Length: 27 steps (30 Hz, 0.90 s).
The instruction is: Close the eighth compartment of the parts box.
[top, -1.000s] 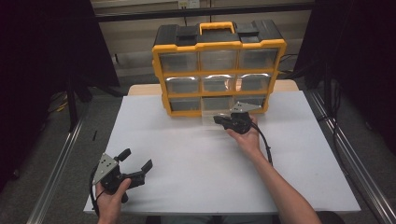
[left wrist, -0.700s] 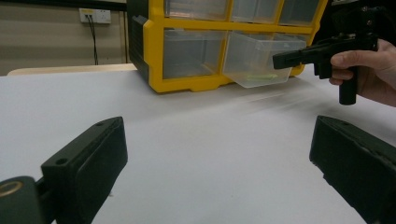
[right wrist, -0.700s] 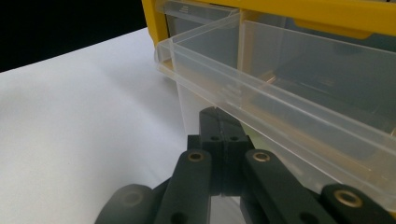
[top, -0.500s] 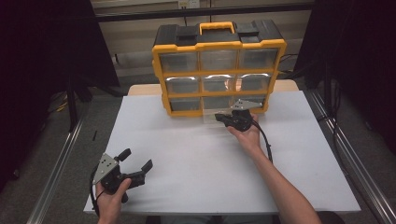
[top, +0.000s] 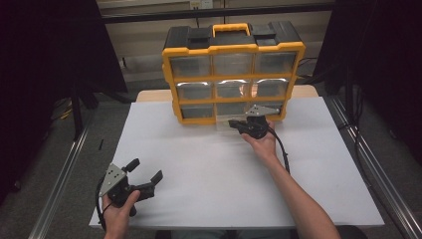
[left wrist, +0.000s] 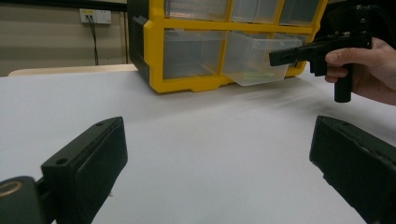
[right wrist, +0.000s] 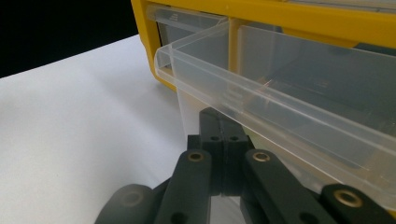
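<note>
A yellow organizer with clear drawers stands at the far middle of the white table. Its bottom middle drawer is pulled partway out and tips forward. My right gripper is shut on that drawer's front lip; in the right gripper view its black jaws press together under the clear rim. My left gripper rests open near the table's front left corner, nothing between its fingers. From the left gripper view the drawer and the right hand appear ahead.
The organizer has three rows of clear drawers, the others closed. Metal rails run along both sides of the table. A wall outlet sits behind the organizer. White tabletop lies between the two grippers.
</note>
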Available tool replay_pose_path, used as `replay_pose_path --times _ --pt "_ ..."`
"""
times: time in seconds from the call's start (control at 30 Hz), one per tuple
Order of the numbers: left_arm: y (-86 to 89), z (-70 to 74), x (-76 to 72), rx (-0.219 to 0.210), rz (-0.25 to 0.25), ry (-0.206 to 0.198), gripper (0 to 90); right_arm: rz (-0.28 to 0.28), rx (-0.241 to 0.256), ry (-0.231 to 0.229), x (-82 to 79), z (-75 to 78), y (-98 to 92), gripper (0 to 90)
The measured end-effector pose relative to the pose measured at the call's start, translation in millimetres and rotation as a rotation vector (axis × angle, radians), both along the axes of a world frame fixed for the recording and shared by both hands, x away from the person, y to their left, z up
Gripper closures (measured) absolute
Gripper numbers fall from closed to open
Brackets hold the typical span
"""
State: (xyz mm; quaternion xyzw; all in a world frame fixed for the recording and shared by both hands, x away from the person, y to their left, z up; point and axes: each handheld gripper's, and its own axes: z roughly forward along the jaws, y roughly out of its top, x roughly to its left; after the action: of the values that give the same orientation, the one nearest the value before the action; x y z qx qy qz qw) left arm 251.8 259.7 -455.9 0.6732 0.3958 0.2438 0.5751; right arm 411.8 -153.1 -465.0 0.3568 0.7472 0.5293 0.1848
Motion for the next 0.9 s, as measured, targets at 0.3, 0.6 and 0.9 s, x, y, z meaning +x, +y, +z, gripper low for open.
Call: replay_pose_path --times 0.3,0.6,0.9 --pt "1.2 0.0 0.2 0.014 -0.002 0.0 4.3 -0.005 0.012 -0.002 2.6 -1.1 1.1 90.0" --pt "-0.4 -0.2 -0.2 0.003 0.008 -0.002 4.3 -0.008 0.018 -0.005 6.3 -1.3 3.0 90.0" --pt "-2.0 -0.1 -0.6 0.008 -0.009 -0.001 4.3 -0.005 0.01 -0.011 10.4 -1.7 4.7 90.0"
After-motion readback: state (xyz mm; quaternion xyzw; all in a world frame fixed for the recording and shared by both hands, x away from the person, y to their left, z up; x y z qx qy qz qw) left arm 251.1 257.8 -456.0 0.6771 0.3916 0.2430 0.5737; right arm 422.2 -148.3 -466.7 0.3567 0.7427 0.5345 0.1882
